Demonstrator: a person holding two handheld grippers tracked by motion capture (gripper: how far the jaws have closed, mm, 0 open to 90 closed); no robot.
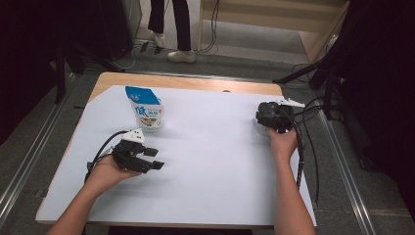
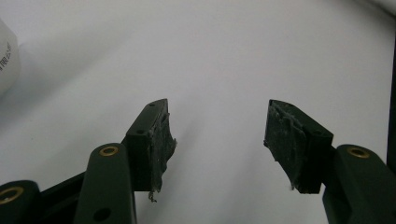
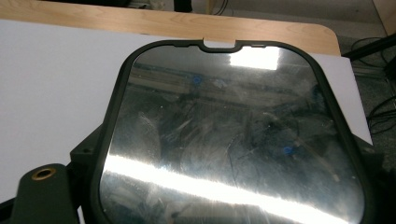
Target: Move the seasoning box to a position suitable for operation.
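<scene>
A blue-and-white pouch (image 1: 147, 115) stands upright at the back left of the white sheet (image 1: 210, 161); its white edge (image 2: 7, 60) shows in the left gripper view. My left gripper (image 1: 154, 159) (image 2: 219, 135) hovers low over the sheet just in front of the pouch, open, with nothing between its worn pads (image 2: 161, 144). At the right edge of the sheet, my right gripper (image 1: 268, 120) holds up a shiny, mirror-like plate with a black rounded rim (image 3: 229, 140). The plate is tilted above the table and covers the jaws.
The wooden table (image 1: 186, 82) shows bare along its far edge beyond the sheet. Cables (image 1: 306, 147) trail from the right gripper off the right side. A person's legs (image 1: 181, 29) stand on the floor behind the table.
</scene>
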